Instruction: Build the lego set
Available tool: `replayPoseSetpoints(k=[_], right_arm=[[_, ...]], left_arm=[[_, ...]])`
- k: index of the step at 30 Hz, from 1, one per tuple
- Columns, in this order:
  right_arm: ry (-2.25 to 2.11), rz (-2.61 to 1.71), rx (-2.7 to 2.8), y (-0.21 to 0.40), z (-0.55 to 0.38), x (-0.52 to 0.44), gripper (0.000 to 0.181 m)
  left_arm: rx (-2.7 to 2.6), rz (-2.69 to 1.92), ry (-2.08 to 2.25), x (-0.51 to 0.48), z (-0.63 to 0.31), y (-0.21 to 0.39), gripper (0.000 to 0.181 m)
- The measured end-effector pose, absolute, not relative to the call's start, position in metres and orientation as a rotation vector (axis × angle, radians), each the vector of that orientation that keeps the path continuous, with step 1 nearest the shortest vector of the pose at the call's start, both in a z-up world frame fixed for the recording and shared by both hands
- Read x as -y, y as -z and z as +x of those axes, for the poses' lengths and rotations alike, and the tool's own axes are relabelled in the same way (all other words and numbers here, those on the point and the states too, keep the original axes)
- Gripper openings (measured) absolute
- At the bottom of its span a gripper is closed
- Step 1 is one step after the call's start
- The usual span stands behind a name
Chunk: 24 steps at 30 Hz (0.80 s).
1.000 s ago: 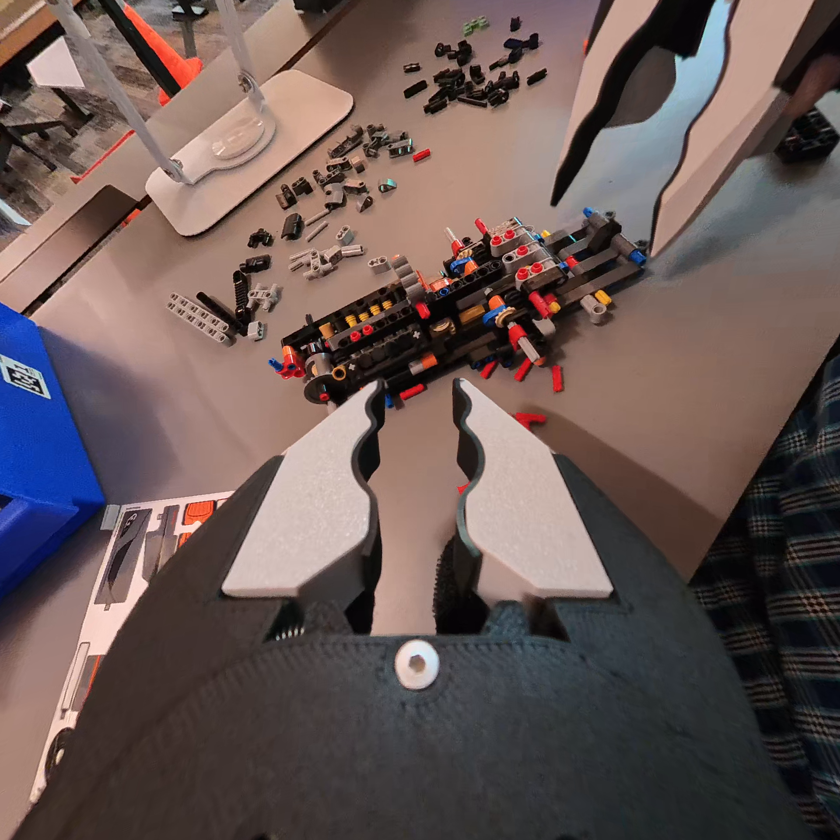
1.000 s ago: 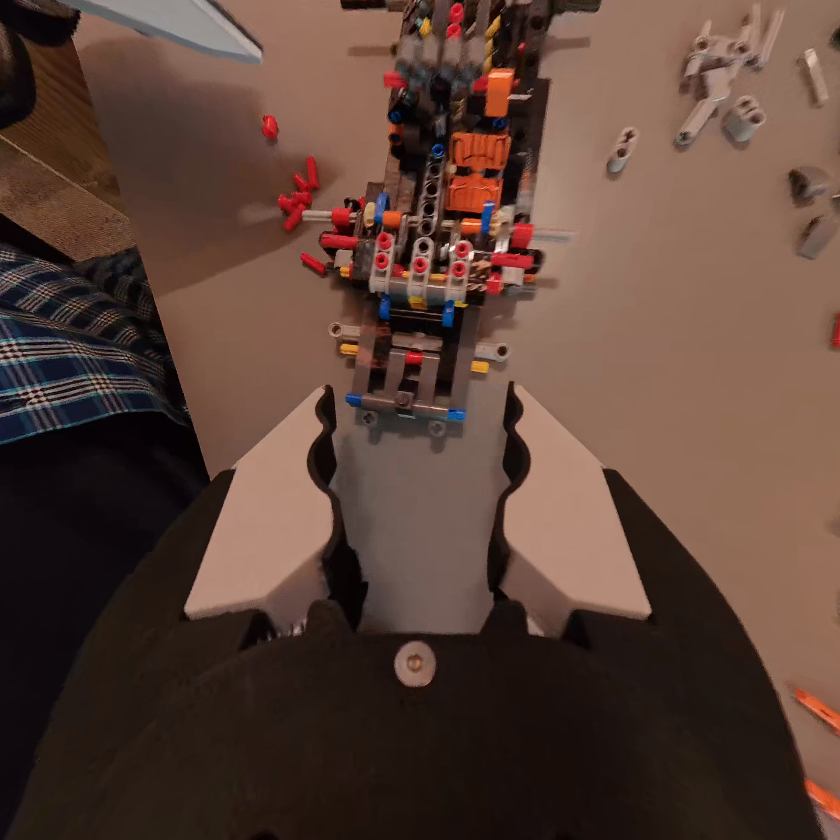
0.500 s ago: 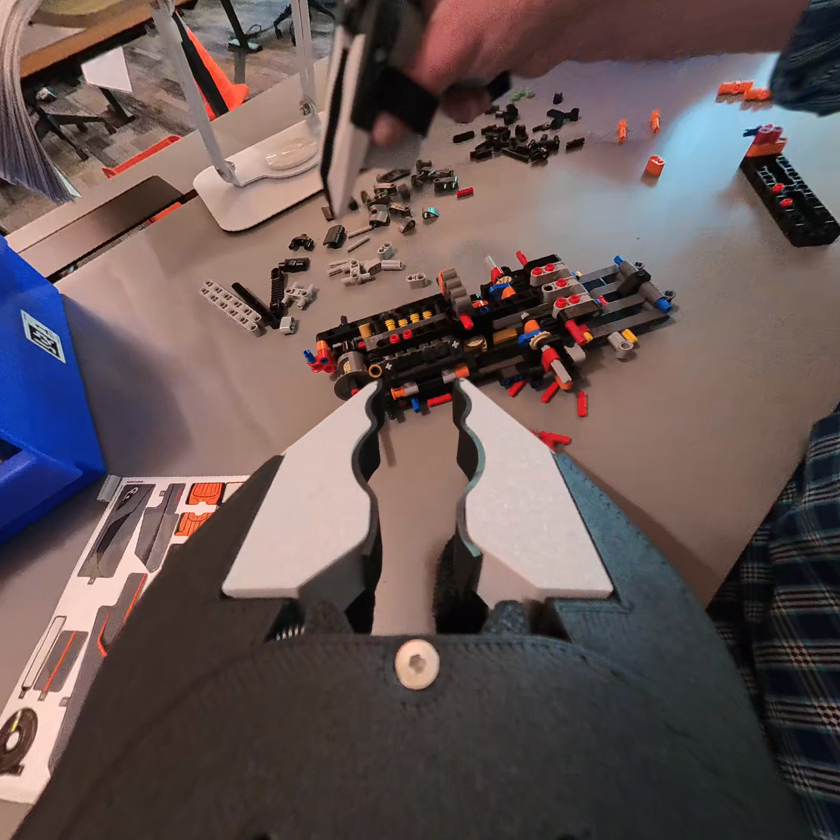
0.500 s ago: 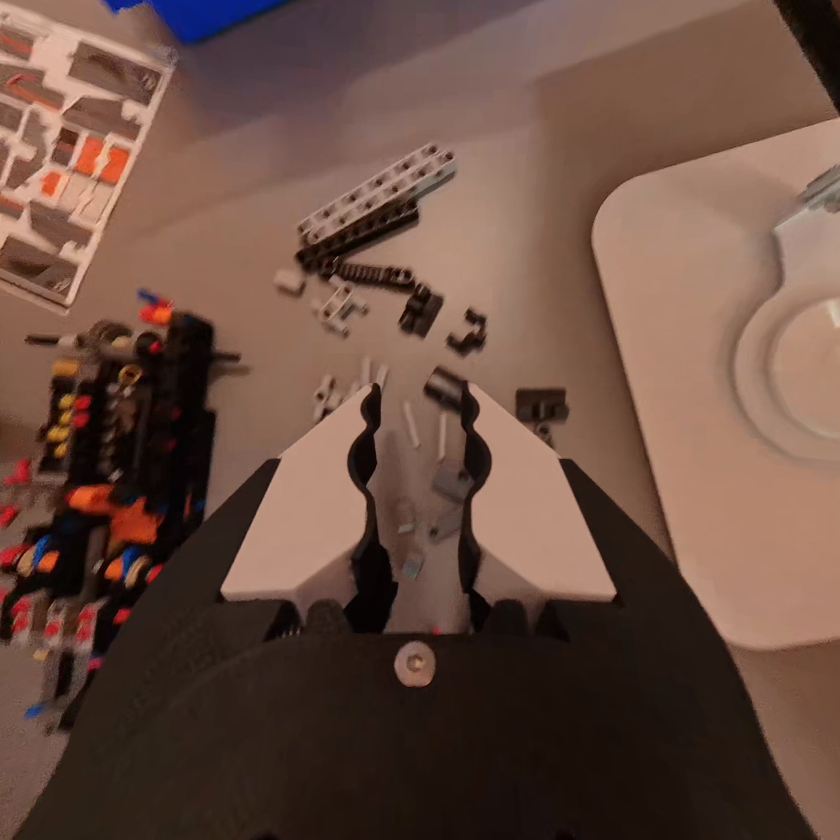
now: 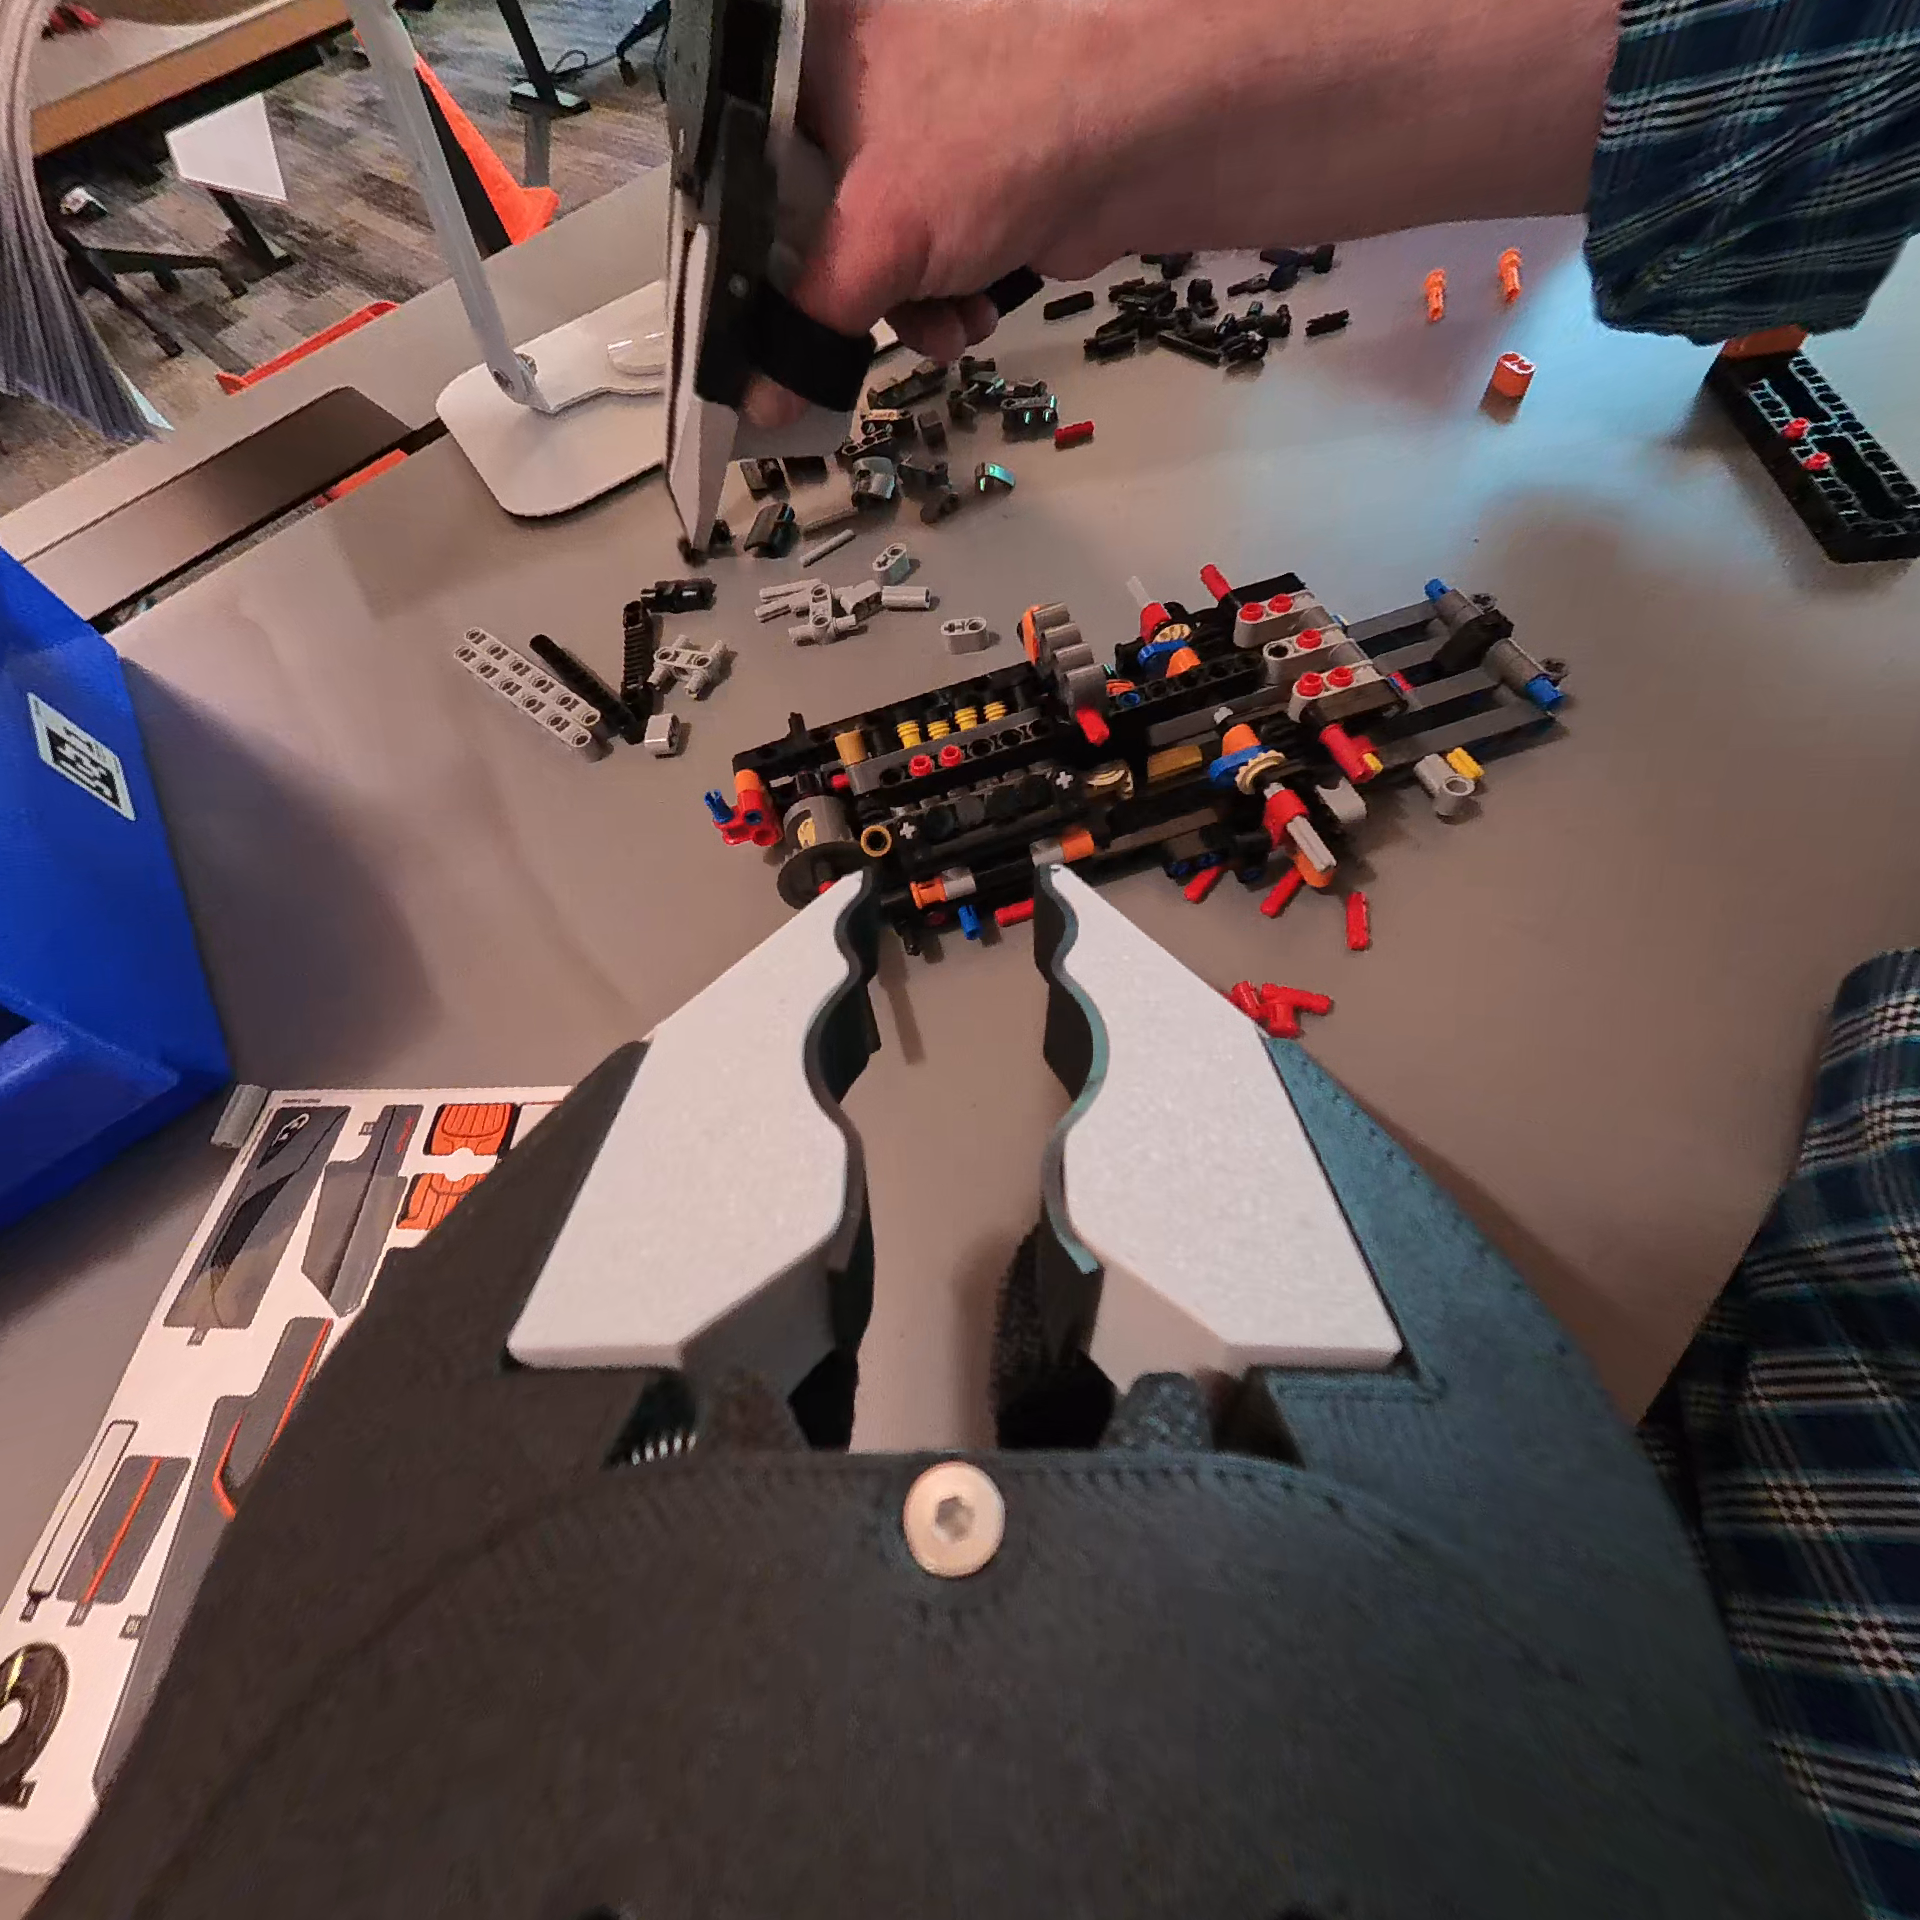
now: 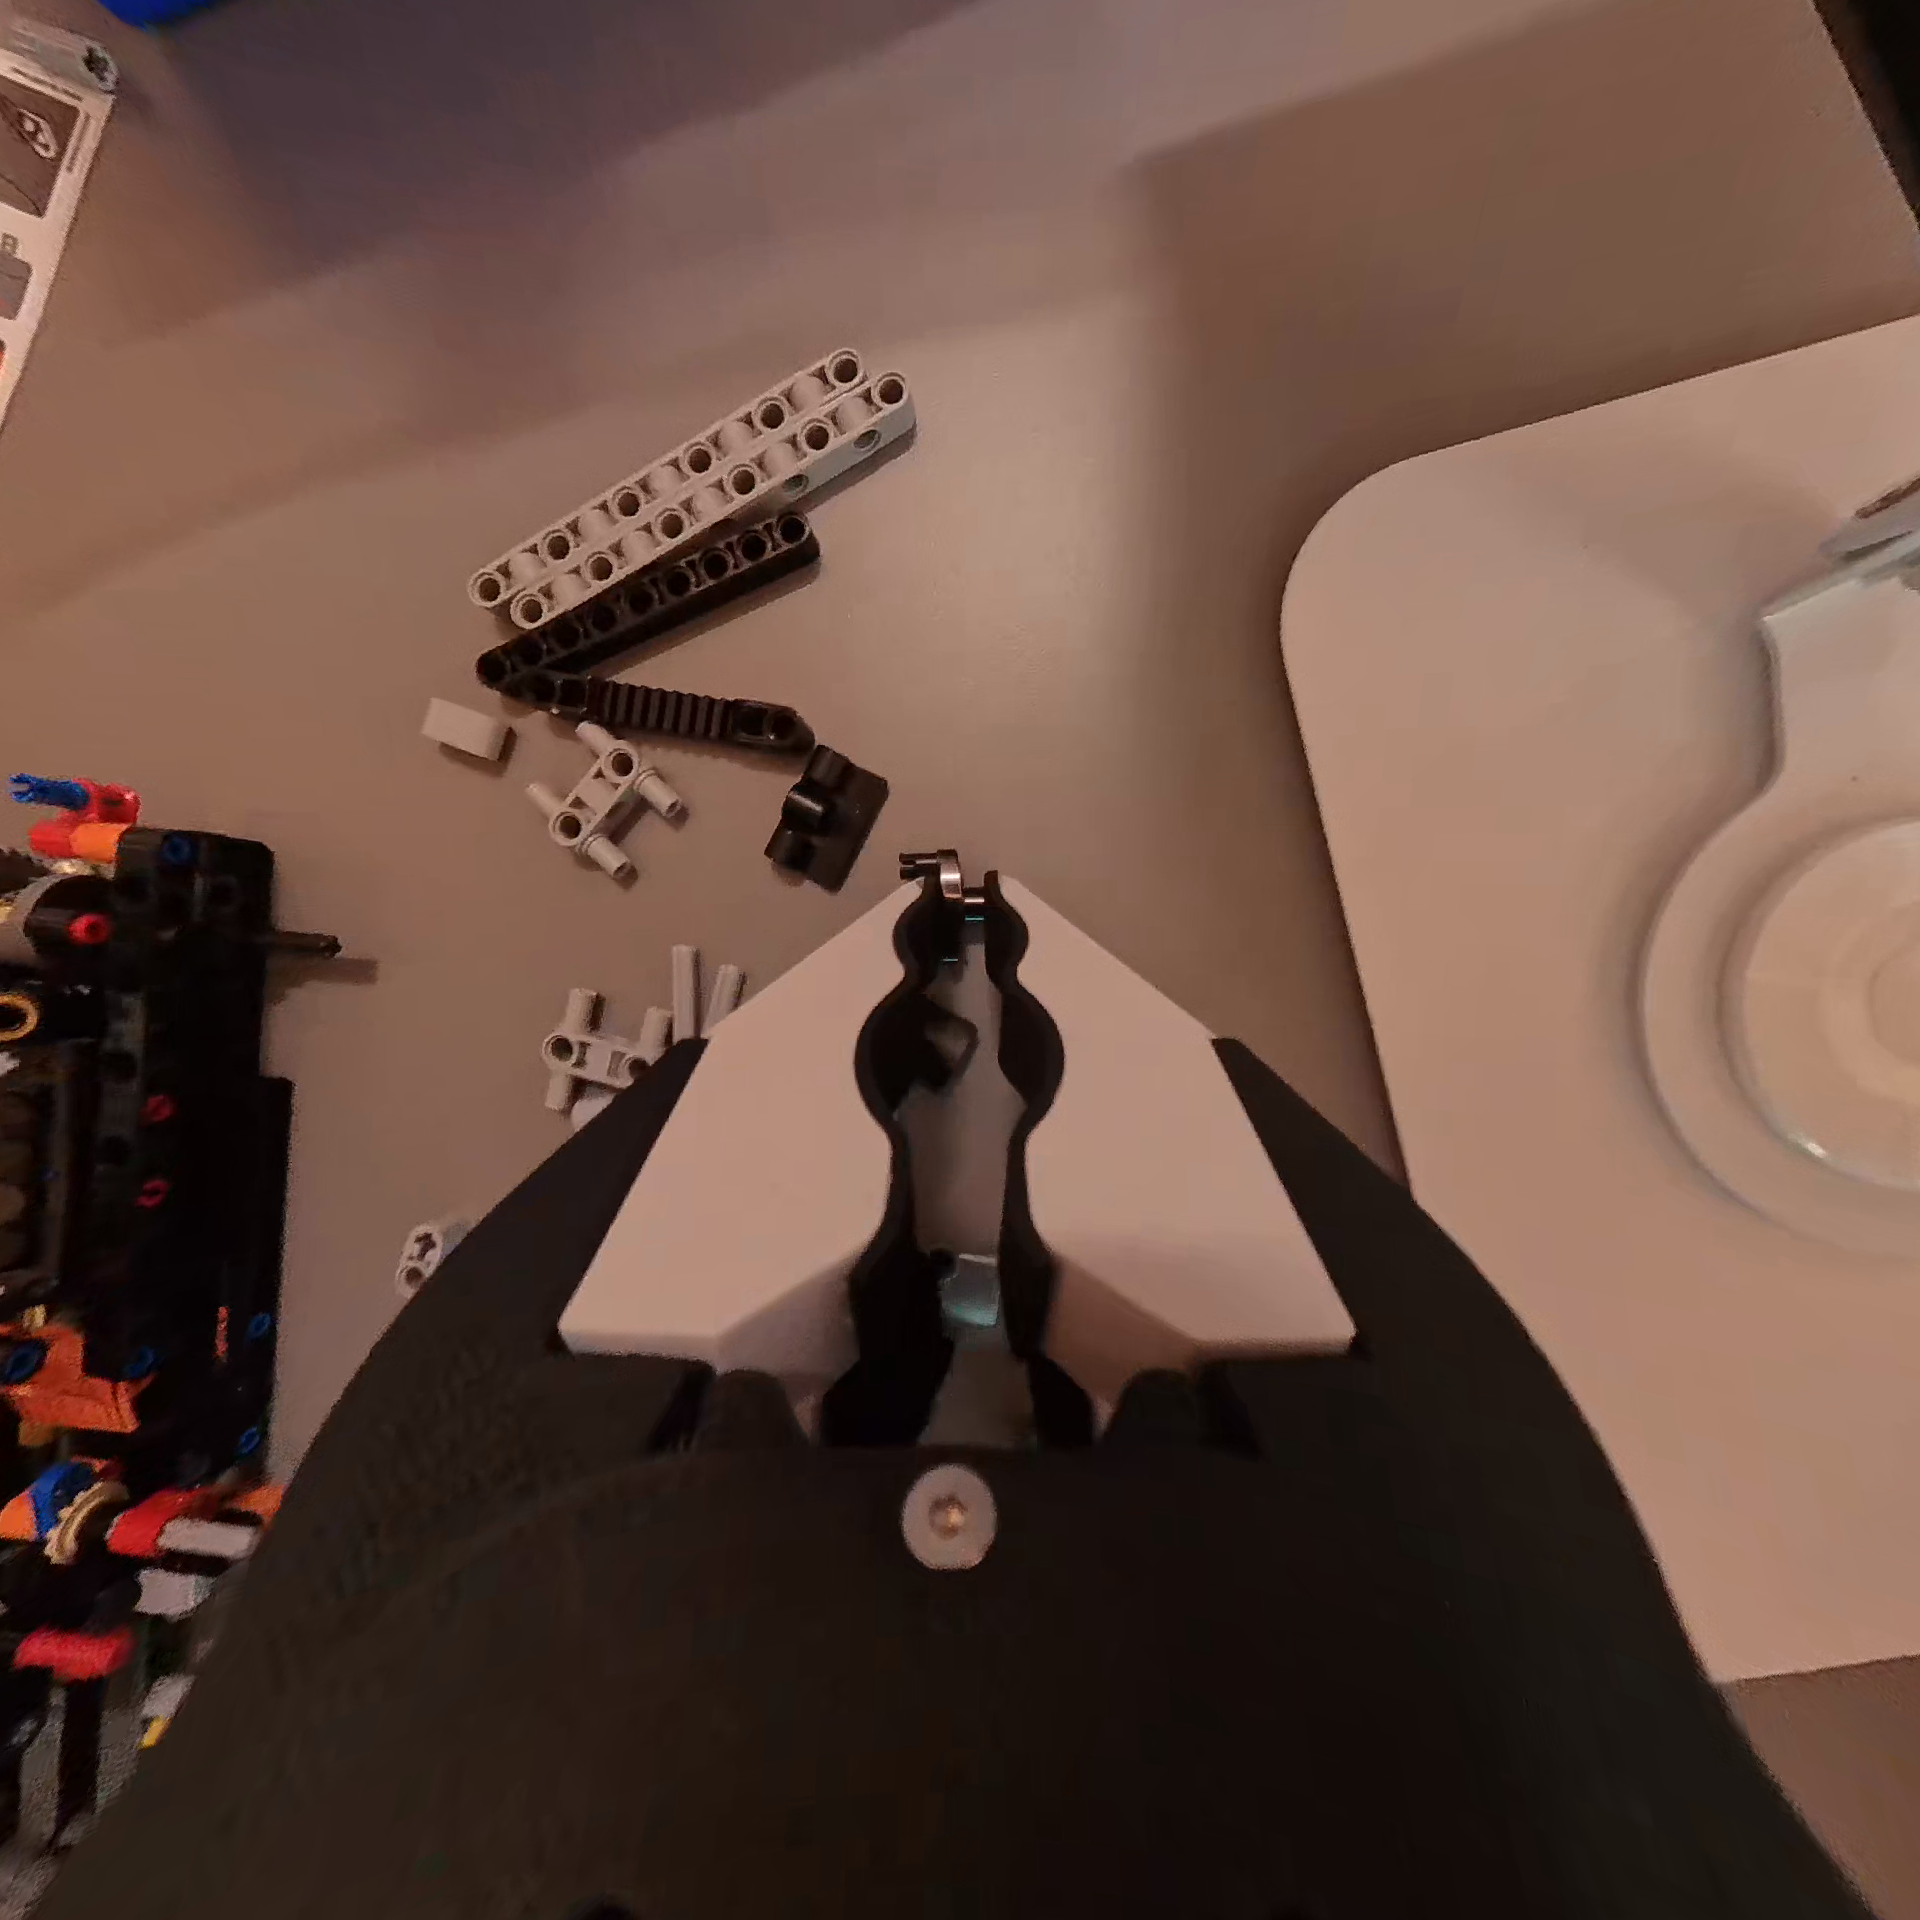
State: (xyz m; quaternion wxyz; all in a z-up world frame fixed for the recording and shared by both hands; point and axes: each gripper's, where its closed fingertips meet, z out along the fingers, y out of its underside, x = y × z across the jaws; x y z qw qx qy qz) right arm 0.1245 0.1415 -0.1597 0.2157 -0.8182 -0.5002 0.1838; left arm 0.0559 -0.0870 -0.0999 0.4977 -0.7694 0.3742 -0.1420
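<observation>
Your grey table (image 5: 1558,1091) carries the long half-built lego model (image 5: 1122,748) near its middle, lying crosswise, with loose red pins along its near side. A blue bin (image 5: 73,914) with a square code label sits at the table's left edge, and a printed sticker sheet (image 5: 260,1226) lies at the near left corner; no writing on either can be made out. Your left gripper (image 5: 951,904) hovers just short of the model's near side, fingers parted by a moderate gap and holding nothing. Your right gripper (image 6: 951,894) stands tip-down beside the white lamp base (image 6: 1558,935) toward the far edge, fingers nearly closed and pinching a small dark piece with a silvery ring (image 6: 943,878) at their tips. Grey beams (image 6: 696,488) and a black beam (image 6: 644,603) lie just beyond it.
</observation>
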Motion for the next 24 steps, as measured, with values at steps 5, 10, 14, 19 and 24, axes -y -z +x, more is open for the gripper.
replayPoseSetpoints(k=[5,10,14,19,24], right_arm=[[-0.551,-2.182,1.404,0.129,0.139,-0.121,0.005],[-0.732,-2.075,1.362,0.082,0.165,-0.076,0.005],[-0.880,-2.008,1.279,0.053,0.188,-0.038,0.005],[-0.843,-1.993,1.238,0.044,0.221,-0.006,0.005],[-0.763,-1.913,1.172,0.026,0.247,0.020,0.005]], left_arm=[[-0.899,-1.857,0.332,0.087,0.057,0.097,0.029],[-0.898,-1.819,0.296,0.081,0.064,0.084,0.032],[-0.923,-1.774,0.330,0.076,0.084,0.069,0.035],[-1.018,-1.713,0.338,0.071,0.118,0.055,0.035],[-1.037,-1.690,0.450,0.067,0.161,0.043,0.037]])
